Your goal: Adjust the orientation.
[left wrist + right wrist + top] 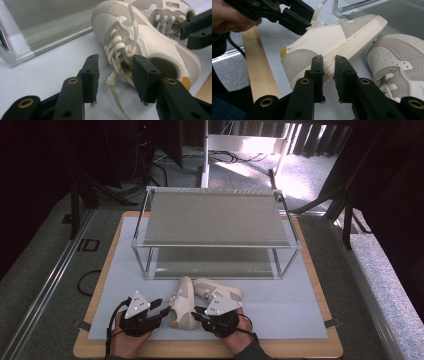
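On the desk point(300, 347) we see a mat point(280, 315), and at its far side a two-tier rack point(215, 220). Just before the rack lie two shoes, touching: the left shoe point(183, 306) points away from us, the right shoe point(220, 291) lies across behind it. Our left gripper point(162, 311) sits just left of the left shoe, our right gripper point(199, 312) just right of it, near the desk's front edge.

Ahead of the left gripper point(115, 75), the near shoe point(140, 42) hid its own far side; the second shoe point(170, 10) was cropped by the top edge.
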Motion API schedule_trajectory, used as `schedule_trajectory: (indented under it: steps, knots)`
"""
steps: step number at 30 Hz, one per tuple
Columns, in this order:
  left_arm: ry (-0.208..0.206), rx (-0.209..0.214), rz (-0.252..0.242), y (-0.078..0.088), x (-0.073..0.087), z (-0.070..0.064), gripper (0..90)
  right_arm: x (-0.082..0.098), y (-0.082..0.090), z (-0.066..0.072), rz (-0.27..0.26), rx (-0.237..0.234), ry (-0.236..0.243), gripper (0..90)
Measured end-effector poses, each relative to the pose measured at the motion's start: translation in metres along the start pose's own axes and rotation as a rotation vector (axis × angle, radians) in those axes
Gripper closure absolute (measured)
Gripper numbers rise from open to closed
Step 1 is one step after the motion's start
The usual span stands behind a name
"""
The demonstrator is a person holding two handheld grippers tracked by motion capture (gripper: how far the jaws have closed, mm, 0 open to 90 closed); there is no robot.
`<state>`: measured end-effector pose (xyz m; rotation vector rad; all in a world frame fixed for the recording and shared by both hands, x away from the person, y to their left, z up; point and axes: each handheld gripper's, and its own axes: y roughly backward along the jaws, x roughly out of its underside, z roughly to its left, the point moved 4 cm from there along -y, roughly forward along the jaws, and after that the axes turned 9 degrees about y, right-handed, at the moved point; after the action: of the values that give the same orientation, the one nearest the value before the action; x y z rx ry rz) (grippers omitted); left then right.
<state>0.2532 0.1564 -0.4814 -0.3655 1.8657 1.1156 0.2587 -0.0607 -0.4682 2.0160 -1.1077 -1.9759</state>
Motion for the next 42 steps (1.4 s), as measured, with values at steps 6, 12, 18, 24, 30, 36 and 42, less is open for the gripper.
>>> schedule_trajectory:
  steps: [6, 12, 18, 24, 30, 36, 42]
  knots:
    - [0.008, -0.004, 0.029, -0.007, 0.003, 0.002, 60.1, 0.000, 0.000, 0.000, -0.001, 0.001, 0.002, 77.5]
    - [0.020, 0.012, 0.047, -0.008, 0.007, 0.003, 62.6, 0.001, 0.001, -0.001, -0.001, 0.002, -0.003, 77.4]
    - [0.024, 0.042, 0.063, -0.020, 0.003, 0.001, 69.2, 0.000, 0.000, 0.001, -0.001, 0.006, 0.010, 77.5]
    - [0.075, 0.060, 0.056, -0.022, 0.003, 0.001, 80.6, 0.000, 0.000, 0.001, -0.002, 0.008, 0.010, 77.1]
    - [0.130, 0.049, 0.010, -0.016, 0.000, 0.006, 83.6, 0.001, 0.005, 0.001, -0.018, 0.020, 0.020, 76.8]
    - [0.162, 0.012, -0.037, -0.004, -0.004, 0.012, 84.1, 0.003, 0.013, -0.003, -0.027, 0.041, 0.020, 76.9]
    - [0.165, -0.032, -0.066, 0.006, -0.012, 0.022, 84.1, 0.007, 0.020, -0.008, -0.026, 0.060, 0.016, 77.2]
